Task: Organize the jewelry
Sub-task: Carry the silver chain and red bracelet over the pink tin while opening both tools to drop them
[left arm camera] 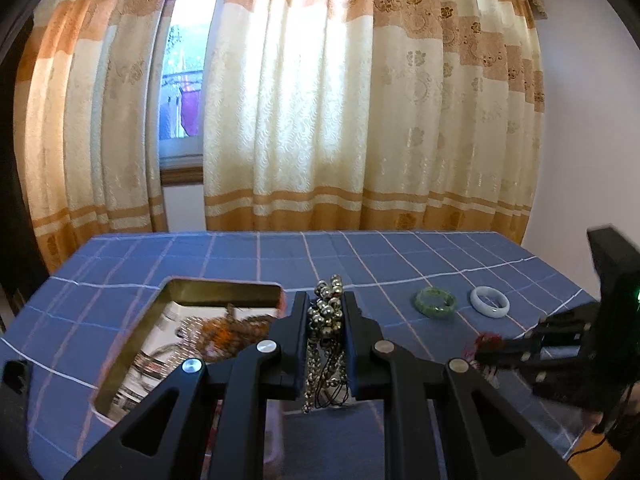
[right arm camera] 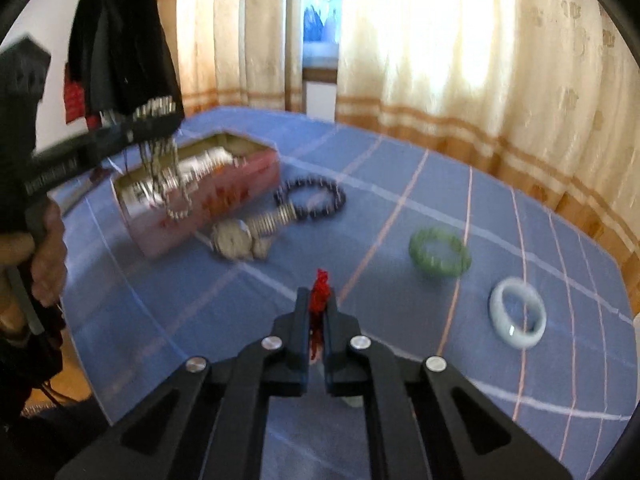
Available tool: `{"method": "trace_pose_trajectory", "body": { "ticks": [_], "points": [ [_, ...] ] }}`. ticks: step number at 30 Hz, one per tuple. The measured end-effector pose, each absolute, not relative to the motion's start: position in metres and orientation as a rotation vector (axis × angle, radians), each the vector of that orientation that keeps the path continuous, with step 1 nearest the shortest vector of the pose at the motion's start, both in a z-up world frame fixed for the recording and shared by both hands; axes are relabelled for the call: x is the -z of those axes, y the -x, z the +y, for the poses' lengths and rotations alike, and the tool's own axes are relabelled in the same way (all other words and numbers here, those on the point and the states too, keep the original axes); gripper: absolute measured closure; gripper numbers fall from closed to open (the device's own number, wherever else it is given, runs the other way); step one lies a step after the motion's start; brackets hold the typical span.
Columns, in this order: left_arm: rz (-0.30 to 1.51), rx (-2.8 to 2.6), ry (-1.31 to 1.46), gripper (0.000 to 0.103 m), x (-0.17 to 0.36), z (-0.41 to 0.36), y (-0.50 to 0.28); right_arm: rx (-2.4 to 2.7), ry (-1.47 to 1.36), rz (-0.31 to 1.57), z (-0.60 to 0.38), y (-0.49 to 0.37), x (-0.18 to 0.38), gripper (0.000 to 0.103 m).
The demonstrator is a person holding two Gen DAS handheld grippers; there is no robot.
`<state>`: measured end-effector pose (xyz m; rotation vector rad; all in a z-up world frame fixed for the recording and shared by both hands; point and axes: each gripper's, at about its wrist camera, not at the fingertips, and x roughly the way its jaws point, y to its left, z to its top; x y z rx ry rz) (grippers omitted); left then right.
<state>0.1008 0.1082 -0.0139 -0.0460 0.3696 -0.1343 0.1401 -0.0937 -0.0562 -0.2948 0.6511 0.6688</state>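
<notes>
My left gripper (left arm camera: pixel 326 308) is shut on a silver bead necklace (left arm camera: pixel 329 312) that hangs down between the fingers, just right of the open pink tin box (left arm camera: pixel 224 286). From the right wrist view the left gripper (right arm camera: pixel 154 122) holds the necklace (right arm camera: pixel 168 184) above the box (right arm camera: pixel 224 184). My right gripper (right arm camera: pixel 319 300) is shut on a red string piece (right arm camera: pixel 320 284), held above the cloth. A green bangle (right arm camera: pixel 439 252), a pale bangle (right arm camera: pixel 518 312), a dark bead bracelet (right arm camera: pixel 310 198) and a watch (right arm camera: pixel 240 236) lie on the table.
The table has a blue checked cloth (left arm camera: pixel 400 256). The box holds several jewelry pieces (left arm camera: pixel 224 328). Curtains (left arm camera: pixel 320 100) hang behind the table. The green bangle (left arm camera: pixel 435 301) and pale bangle (left arm camera: pixel 490 301) lie at the right; my right gripper (left arm camera: pixel 486 346) shows there too.
</notes>
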Motion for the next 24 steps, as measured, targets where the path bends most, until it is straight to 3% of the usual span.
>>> {"method": "trace_pose_trajectory", "body": {
  "ticks": [24],
  "points": [
    [0.360, -0.049, 0.056, 0.088, 0.002, 0.215, -0.089, -0.923, 0.286, 0.450, 0.025, -0.139, -0.028, 0.096]
  ]
}}
